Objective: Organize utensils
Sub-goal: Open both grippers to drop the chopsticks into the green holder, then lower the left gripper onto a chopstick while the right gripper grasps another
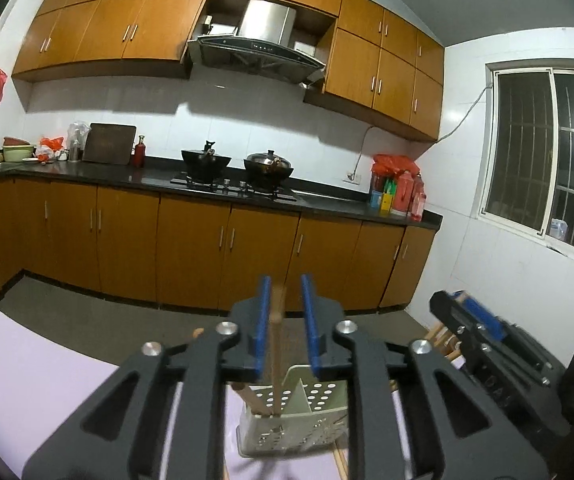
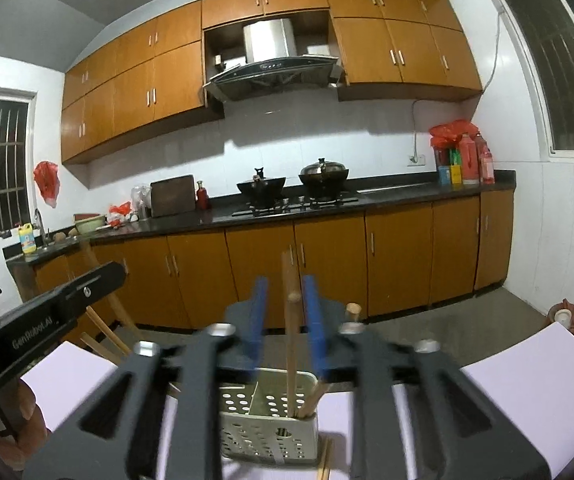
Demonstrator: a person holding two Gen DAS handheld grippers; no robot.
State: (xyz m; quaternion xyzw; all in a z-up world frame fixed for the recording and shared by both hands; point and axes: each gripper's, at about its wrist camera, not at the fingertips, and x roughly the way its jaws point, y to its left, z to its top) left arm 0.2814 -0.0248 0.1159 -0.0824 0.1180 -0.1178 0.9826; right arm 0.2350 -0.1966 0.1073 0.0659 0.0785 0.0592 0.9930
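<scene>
The left gripper (image 1: 285,320) stands slightly parted, a wooden chopstick (image 1: 275,360) upright between its blue pads (image 1: 263,320), touching neither clearly. The right gripper (image 2: 285,320) is likewise parted around another chopstick (image 2: 290,344). Both sticks stand in the perforated utensil holder (image 2: 271,436) on the white table (image 2: 527,384). Beyond the table's far edge lies open grey floor (image 1: 87,300); both grippers point near level

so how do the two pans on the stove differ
The left pan is open, a black handle sticking up from it; the right pan wears a shiny domed lid with a knob. The right pan also looks wider and shallower. Both are dark and sit on the gas hob.
</scene>
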